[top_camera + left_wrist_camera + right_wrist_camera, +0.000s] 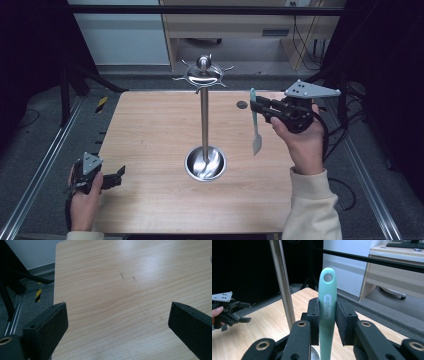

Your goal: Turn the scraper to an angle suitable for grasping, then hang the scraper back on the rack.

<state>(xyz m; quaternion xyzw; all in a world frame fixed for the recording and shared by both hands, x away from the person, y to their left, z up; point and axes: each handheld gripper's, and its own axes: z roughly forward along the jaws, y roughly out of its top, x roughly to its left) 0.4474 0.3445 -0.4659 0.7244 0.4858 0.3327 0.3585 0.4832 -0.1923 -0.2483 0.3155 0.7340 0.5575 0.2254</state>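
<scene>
A steel utensil stand (204,125) rises from a round base (205,163) in the middle of the table, with a hooked crown (203,74) on top. To its right my right gripper (257,108) is shut on the mint-green handle (327,307) of a utensil (255,125), held upright above the table. The handle's hanging hole (328,277) points up and the steel blade (257,142) hangs down. The stand's pole (282,282) shows just left of the handle. My left gripper (117,176) rests open at the table's front left edge; its jaws stand wide over bare wood (125,290).
The wooden table (150,135) has a small dark round mark (242,104) near its back right. Metal rails (45,160) run along both sides on the floor. A desk and cables stand beyond the far edge.
</scene>
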